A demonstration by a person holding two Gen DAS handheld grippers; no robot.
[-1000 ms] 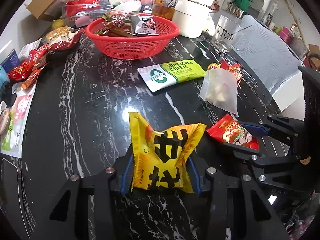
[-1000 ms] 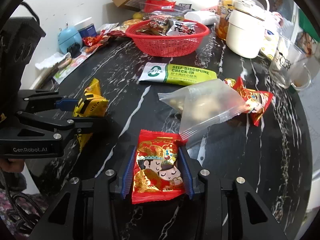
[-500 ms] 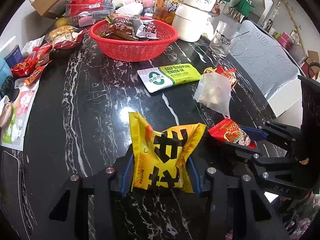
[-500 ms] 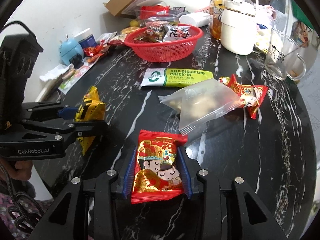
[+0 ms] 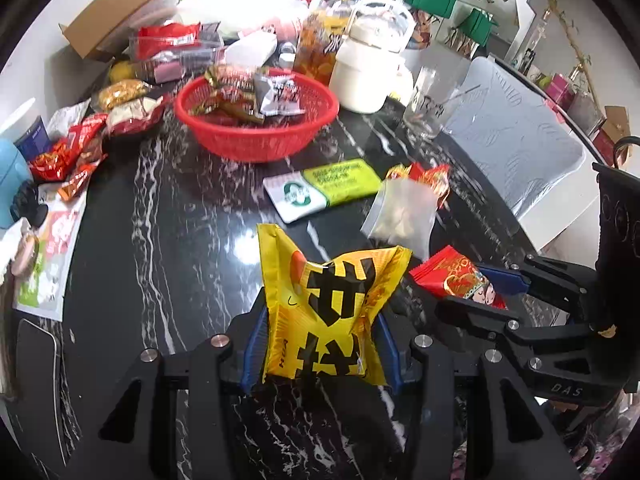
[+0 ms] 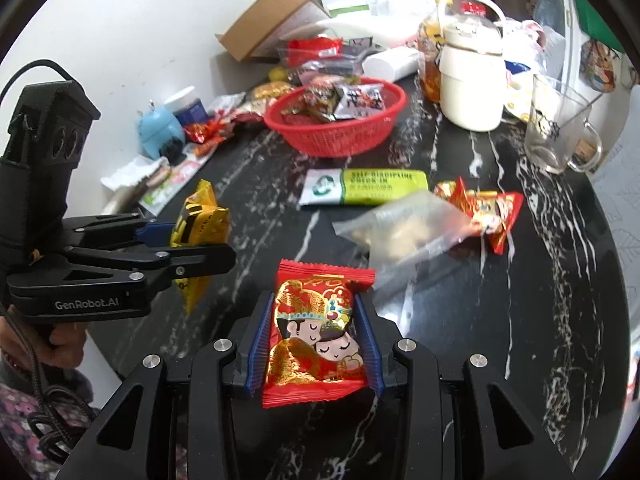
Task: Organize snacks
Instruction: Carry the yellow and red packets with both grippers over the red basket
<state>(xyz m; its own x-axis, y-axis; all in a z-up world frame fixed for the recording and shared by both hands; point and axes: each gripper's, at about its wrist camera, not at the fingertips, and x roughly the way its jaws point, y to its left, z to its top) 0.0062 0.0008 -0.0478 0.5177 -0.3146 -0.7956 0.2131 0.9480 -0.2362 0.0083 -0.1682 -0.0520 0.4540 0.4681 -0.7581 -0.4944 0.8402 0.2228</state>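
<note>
between the left gripper [image 5: 320, 344] fingers sits 1 yellow packet [image 5: 328, 312], clamped; right gripper [image 6: 314, 344] grips 1 red packet [image 6: 314, 332]. risk: slick foil slips out en route to the red basket [image 6: 340, 136] far ahead of both. loose past the fingertips: 1 green pack [image 6: 364, 192], 1 clear bag [image 6: 404, 232], 1 red candy pack [image 6: 488, 212].

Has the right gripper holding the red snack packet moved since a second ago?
Yes. The right gripper, shut on the red foil snack packet, has lifted: the black marble table and red plastic basket look farther below.
</note>
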